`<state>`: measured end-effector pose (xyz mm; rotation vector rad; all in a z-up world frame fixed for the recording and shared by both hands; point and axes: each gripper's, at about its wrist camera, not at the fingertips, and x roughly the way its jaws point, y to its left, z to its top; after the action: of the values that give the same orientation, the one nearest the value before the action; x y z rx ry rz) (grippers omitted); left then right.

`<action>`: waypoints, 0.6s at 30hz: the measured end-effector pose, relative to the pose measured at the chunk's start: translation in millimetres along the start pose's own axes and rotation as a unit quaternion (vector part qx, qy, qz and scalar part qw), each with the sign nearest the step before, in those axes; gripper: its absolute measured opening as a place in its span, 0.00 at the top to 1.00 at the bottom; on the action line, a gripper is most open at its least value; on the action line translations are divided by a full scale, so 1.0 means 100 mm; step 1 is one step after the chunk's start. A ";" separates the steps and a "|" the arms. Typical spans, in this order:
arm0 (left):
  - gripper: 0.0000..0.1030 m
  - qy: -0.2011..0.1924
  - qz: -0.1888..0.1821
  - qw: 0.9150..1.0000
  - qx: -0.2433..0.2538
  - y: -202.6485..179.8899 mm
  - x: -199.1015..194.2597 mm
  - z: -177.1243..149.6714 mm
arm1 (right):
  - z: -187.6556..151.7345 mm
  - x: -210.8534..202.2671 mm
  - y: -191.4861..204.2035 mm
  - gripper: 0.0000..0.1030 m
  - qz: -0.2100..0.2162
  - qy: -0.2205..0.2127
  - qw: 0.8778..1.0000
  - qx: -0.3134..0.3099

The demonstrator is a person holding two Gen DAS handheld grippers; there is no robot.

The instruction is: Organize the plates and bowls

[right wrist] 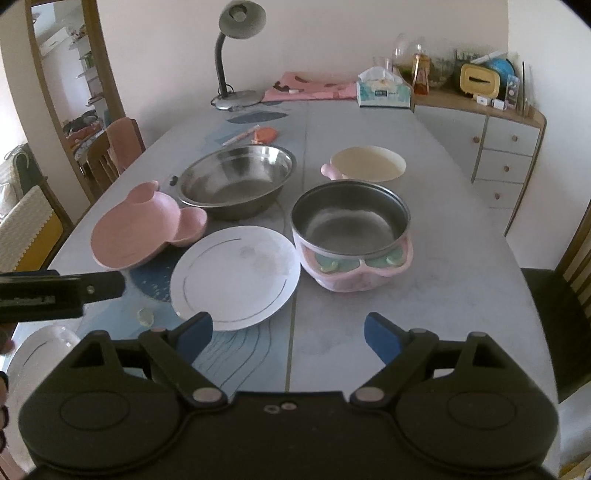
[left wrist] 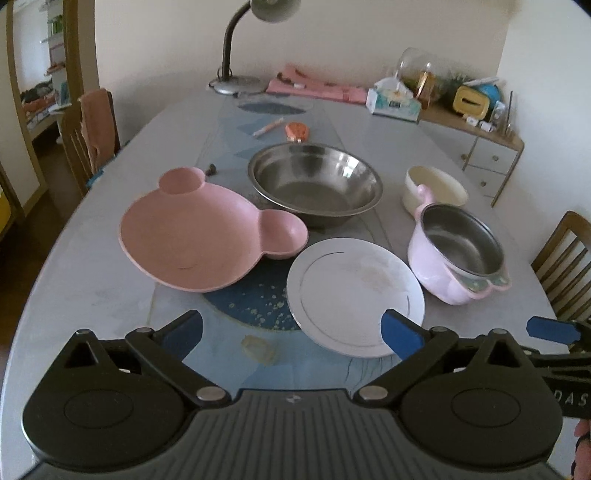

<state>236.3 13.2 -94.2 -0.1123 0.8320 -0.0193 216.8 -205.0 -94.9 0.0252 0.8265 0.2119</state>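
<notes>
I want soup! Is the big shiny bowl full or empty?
Empty. The steel bowl stands upright on the table, and both views show its bare shiny bottom with no food or water inside.

My left gripper's right finger (left wrist: 400, 334) hides the white plate's (left wrist: 354, 295) near rim; the pink bowl (left wrist: 456, 251) covers part of the cream bowl (left wrist: 436, 186); the lamp's (left wrist: 275, 9) head is cropped above.
</notes>
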 end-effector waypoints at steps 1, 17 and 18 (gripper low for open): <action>0.00 0.007 0.000 1.000 -0.001 -0.01 0.09 0.03 | 0.02 0.06 -0.01 0.14 0.000 0.003 1.000 0.002; 0.25 0.065 0.002 0.998 0.003 -0.05 0.93 0.29 | 0.19 0.82 -0.12 0.37 0.029 0.071 0.996 0.035; 0.29 0.068 0.001 0.998 0.003 -0.06 0.96 0.30 | 0.19 0.84 -0.14 0.40 0.030 0.074 0.996 0.039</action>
<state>322.8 4.3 -144.3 -0.1042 0.9680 -0.0279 289.0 -201.0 -144.6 0.1097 0.9817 0.2405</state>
